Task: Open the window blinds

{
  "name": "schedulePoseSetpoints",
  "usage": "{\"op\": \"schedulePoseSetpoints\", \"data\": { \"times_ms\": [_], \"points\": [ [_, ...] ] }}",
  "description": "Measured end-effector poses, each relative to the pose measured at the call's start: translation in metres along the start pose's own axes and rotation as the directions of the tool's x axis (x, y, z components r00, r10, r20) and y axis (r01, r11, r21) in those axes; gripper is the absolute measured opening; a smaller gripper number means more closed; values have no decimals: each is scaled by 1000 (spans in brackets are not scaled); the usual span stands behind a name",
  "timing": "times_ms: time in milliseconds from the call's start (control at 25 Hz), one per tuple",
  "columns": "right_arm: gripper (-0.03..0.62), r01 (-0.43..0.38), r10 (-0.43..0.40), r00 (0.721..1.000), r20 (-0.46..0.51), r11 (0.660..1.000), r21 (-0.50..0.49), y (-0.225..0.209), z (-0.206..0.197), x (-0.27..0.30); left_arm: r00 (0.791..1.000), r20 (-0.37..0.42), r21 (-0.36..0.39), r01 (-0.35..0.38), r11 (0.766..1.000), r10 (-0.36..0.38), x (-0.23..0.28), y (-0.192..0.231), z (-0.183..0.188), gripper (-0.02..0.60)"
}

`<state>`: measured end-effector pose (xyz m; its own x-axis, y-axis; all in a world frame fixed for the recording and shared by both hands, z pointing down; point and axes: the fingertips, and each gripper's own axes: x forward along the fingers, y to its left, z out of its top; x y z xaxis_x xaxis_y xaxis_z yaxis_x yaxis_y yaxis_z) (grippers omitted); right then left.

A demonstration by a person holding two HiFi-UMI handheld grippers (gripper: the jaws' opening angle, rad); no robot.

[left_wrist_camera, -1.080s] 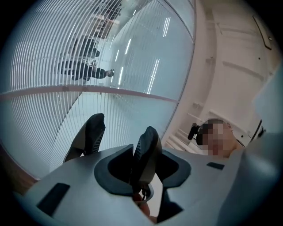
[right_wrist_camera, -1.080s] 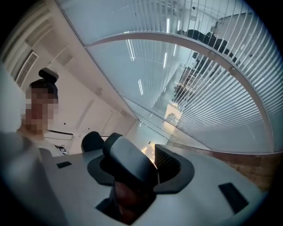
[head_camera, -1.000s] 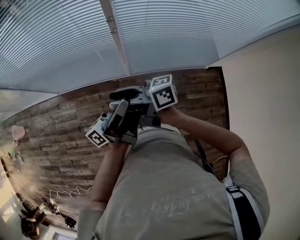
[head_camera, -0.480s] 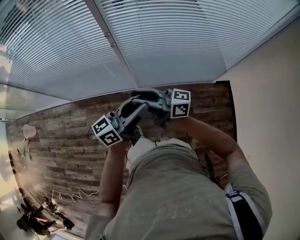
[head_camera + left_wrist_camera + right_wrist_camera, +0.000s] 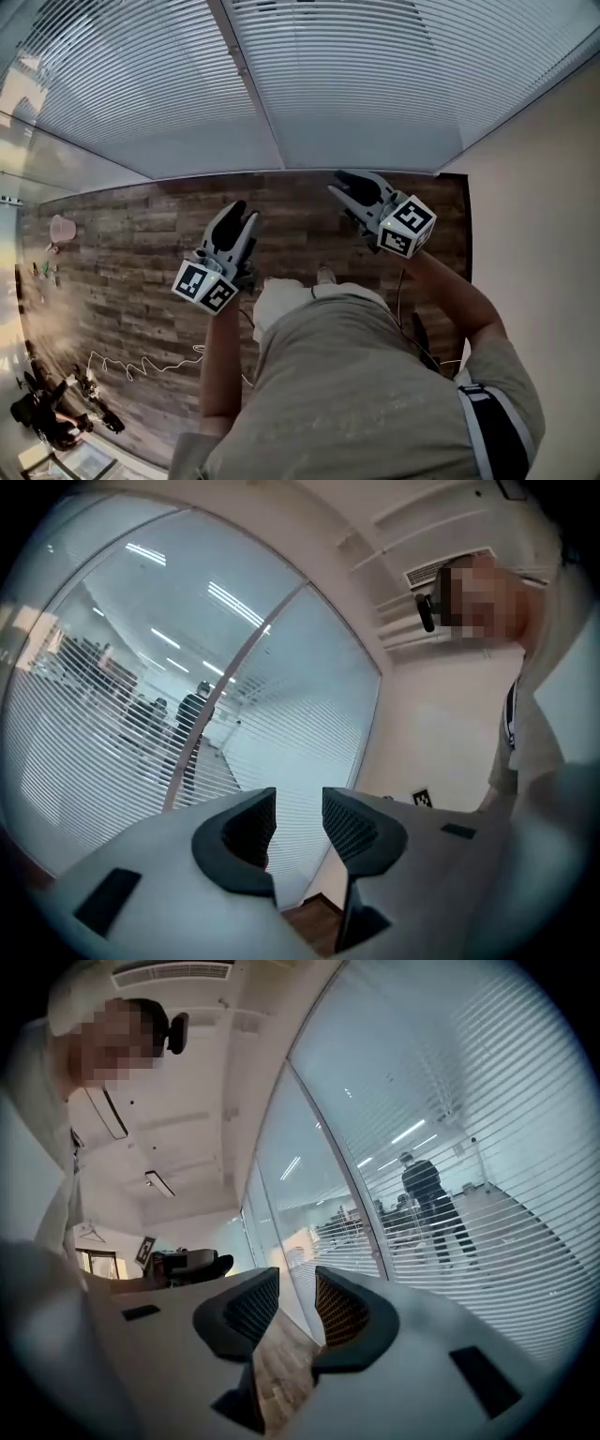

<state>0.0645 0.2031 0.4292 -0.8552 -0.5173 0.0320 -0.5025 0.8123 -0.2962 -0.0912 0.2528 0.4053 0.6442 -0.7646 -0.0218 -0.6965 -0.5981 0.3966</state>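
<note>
White slatted blinds (image 5: 356, 75) hang lowered over a glass wall, split by a pale mullion (image 5: 251, 84). My left gripper (image 5: 238, 214) is held level over the floor, pointing at the blinds and well short of them. Its jaws have just been opening, and nothing is between them (image 5: 298, 808). My right gripper (image 5: 352, 185) is apart to the right, also pointing at the blinds (image 5: 506, 1176). Its jaws have just been closing, but a gap remains, with nothing in it (image 5: 297, 1288). I see no cord or wand.
A beige wall (image 5: 544, 216) meets the blinds at the right. The wood-plank floor (image 5: 122, 272) carries a white cable (image 5: 141, 361), a pink object (image 5: 62, 228) and dark gear (image 5: 47, 417) at the left. A person (image 5: 427, 1194) stands beyond the glass.
The two grippers were close together in front of the chest. They have rolled and spread apart, the left one to the left and the right one to the right.
</note>
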Motion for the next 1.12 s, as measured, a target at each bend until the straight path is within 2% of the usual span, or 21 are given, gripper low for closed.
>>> {"op": "schedulePoseSetpoints", "data": {
  "times_ms": [240,400,600,880,1000,1120],
  "points": [
    [120,50,-50,998,-25,999,-7,17,7,-11,997,-70,134,-18,991,28,-9,-19,4,149],
    [120,76,-76,997,-17,997,27,70,1,-9,997,-72,181,-13,983,26,-65,-33,7,150],
    [120,84,-83,996,-31,996,29,158,-10,16,997,-60,161,-30,986,40,-158,-24,17,150],
    [120,170,-170,985,-37,985,-5,264,-39,51,997,-64,135,-38,990,48,-288,8,28,149],
    [120,206,-207,978,-36,978,-35,307,-60,57,997,-62,99,-41,994,47,-336,24,17,150],
    [120,256,-258,966,-31,965,-52,331,-78,52,997,-74,71,-30,997,35,-363,32,2,150]
  ]
}}
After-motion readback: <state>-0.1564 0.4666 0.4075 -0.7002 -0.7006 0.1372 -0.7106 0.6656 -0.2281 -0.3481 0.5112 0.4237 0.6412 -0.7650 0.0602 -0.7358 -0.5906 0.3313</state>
